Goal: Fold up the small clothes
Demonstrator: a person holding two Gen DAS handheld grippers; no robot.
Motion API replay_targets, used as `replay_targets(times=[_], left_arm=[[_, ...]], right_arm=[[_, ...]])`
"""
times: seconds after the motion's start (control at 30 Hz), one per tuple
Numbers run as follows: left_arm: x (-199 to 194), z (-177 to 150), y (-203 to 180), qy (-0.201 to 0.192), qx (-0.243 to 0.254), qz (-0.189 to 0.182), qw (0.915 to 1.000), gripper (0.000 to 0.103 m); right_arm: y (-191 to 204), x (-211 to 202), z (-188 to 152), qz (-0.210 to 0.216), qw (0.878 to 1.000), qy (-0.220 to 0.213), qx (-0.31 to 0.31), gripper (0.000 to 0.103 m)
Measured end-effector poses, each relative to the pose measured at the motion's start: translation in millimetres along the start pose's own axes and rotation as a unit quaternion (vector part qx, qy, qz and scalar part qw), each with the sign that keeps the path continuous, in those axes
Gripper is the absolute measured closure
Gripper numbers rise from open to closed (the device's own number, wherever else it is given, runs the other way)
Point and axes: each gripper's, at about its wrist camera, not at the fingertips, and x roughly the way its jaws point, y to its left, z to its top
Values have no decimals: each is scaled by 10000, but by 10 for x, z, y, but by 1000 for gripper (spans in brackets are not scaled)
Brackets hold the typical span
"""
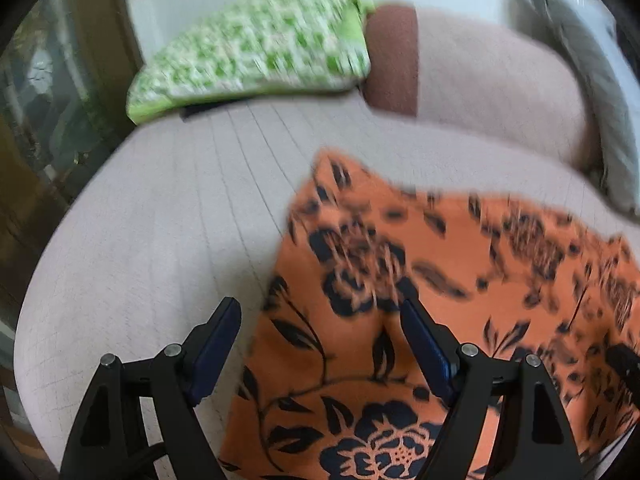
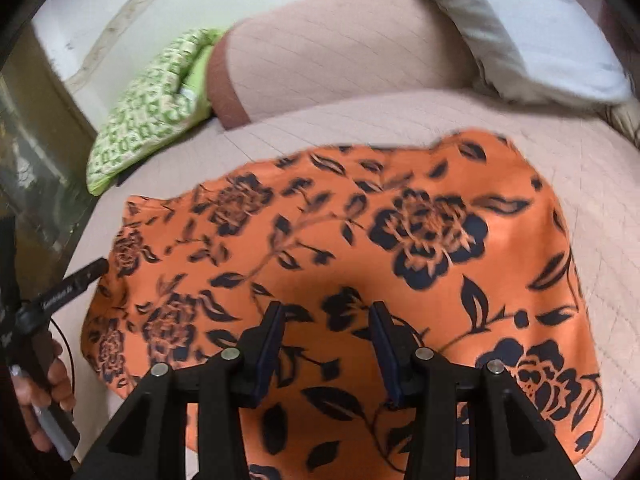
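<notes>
One orange floral cloth (image 2: 340, 248), spread flat on a pink sofa seat (image 1: 160, 208). Judged light, limp, easily creased; best pinched at a corner. Left gripper (image 1: 320, 320) and right gripper (image 2: 326, 312): fingers spread, nothing held.

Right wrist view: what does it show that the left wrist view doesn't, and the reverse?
Only the right wrist view shows the hand holding the left gripper's handle, and the orange floral garment's whole spread. Only the left wrist view shows the left gripper open, straddling the garment's left edge. Both show the green patterned cushion, the pale sofa seat and a grey pillow.
</notes>
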Motion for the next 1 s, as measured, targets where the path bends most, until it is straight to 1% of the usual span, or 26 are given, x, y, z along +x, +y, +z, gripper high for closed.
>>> replay_targets(times=[0.07, 0.1, 0.17, 0.23, 0.33, 0.37, 0.43, 0.5, 0.53, 0.6, 0.63, 0.67, 0.73, 0.8, 0.9, 1.0], left_arm=[[170, -58, -62, 382, 150, 69, 9991, 21], [194, -72, -89, 368, 238, 160, 9989, 19], [163, -55, -103, 309, 266, 189, 9990, 18], [123, -32, -82, 267, 161, 29, 9995, 18], [50, -11, -82, 74, 130, 1, 9999, 18], [29, 3, -91, 20, 176, 36, 9998, 18], [-11, 24, -116, -87, 276, 160, 9995, 18], [-9, 56, -126, -84, 351, 194, 9992, 17], [21, 57, -136, -2, 404, 217, 9989, 16], [131, 59, -147, 297, 479, 349, 9978, 16], [209, 51, -144, 502, 460, 409, 9968, 16], [254, 41, -136, 597, 397, 385, 9967, 16], [247, 37, -97, 541, 239, 296, 9978, 16], [214, 50, -97, 464, 273, 299, 9981, 16], [107, 62, -128, 155, 362, 432, 9983, 16], [-60, 89, -190, -214, 452, 379, 9980, 16]], right_arm=[[-17, 76, -33, -79, 9999, 110, -39, 56], [14, 70, -46, -160, 9997, 47, -164, 56], [62, 40, -45, -190, 9994, 11, -278, 56], [87, -59, -23, -113, 9992, -192, -328, 56], [84, -181, 21, -382, 9971, -495, -444, 56], [45, -211, 42, -467, 9964, -563, -433, 56], [-44, -222, 90, -543, 9963, -564, -341, 56], [-174, -231, 126, -637, 9964, -540, -133, 56], [-260, -242, 143, -703, 9961, -540, -21, 56], [-357, -254, 156, -815, 9953, -529, 39, 56], [-415, -243, 156, -899, 9947, -488, 76, 56], [-445, -225, 151, -947, 9945, -444, 115, 56], [-545, -143, 120, -1015, 9942, -240, 250, 56], [-580, -75, 96, -1075, 9938, -112, 271, 56], [-537, -109, 99, -1102, 9937, -147, 142, 55], [-464, -205, 120, -883, 9954, -321, 208, 56]])
